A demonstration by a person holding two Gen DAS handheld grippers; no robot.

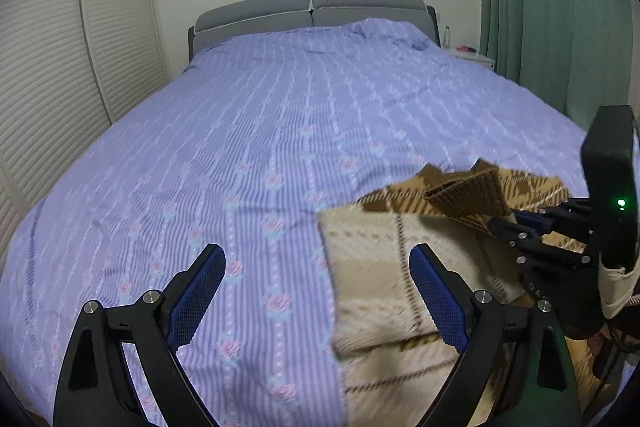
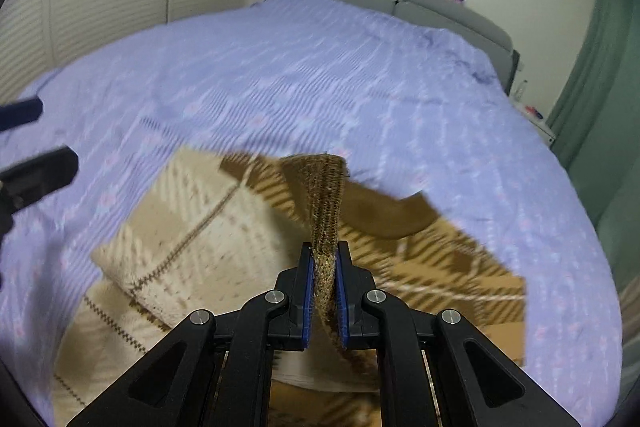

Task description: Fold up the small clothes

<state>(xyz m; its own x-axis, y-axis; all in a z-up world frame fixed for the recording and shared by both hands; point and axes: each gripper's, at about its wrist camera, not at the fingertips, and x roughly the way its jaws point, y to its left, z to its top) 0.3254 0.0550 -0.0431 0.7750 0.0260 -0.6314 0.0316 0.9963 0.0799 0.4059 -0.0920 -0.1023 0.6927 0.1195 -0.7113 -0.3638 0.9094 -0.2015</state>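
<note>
A brown and cream plaid knit garment (image 1: 384,267) lies partly folded on the purple bedspread (image 1: 280,115); it also shows in the right wrist view (image 2: 200,227). My right gripper (image 2: 325,259) is shut on the garment's ribbed brown edge (image 2: 326,195) and holds it lifted above the rest. The right gripper also shows at the right of the left wrist view (image 1: 516,223). My left gripper (image 1: 316,267) is open and empty, over the garment's left edge; its fingers (image 2: 40,167) show at the left of the right wrist view.
The bed has a grey headboard (image 1: 312,9). A louvred wardrobe (image 1: 60,59) stands on the left, green curtains (image 1: 552,7) on the right. A white nightstand (image 1: 472,57) with a bottle stands beside the bed.
</note>
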